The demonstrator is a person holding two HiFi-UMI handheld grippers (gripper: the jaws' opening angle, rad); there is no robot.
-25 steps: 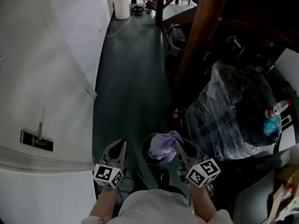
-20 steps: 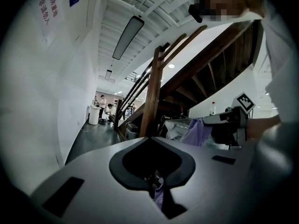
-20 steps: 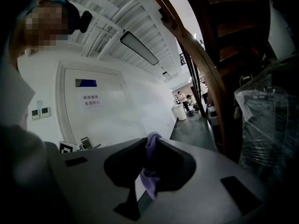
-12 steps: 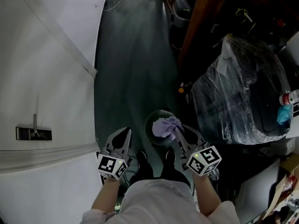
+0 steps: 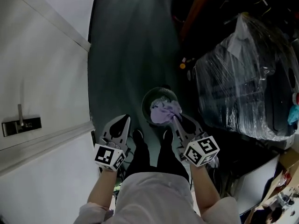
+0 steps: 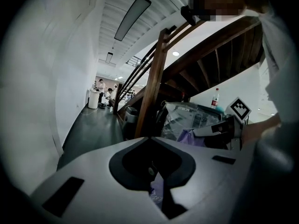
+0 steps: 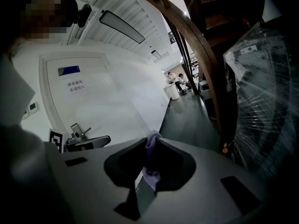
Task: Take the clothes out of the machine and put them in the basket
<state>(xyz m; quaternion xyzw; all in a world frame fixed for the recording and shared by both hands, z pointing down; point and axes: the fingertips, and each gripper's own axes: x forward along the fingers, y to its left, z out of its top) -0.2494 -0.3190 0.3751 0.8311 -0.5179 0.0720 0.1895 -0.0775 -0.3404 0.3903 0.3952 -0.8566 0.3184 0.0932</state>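
Observation:
A lilac cloth (image 5: 163,112) hangs from my right gripper (image 5: 176,119), which is shut on it. The cloth sits over the near rim of a small dark round basket (image 5: 147,100) on the floor. In the right gripper view the cloth (image 7: 150,146) is pinched between the closed jaws of the right gripper (image 7: 150,136) and bulges out at their tips. My left gripper (image 5: 124,120) is to the left of the basket, jaws together, with nothing seen in it. In the left gripper view the left gripper (image 6: 149,138) points past the cloth (image 6: 187,136). No machine is in view.
A white door with a handle (image 5: 21,122) fills the left. A large bundle wrapped in clear plastic (image 5: 243,78) stands close on the right. The person's shoes (image 5: 138,136) are just behind the basket. Wooden stair posts (image 6: 152,87) rise ahead.
Both grippers have come down toward the floor. The lilac cloth has been lowered with the right gripper and now hangs at the basket's near rim.

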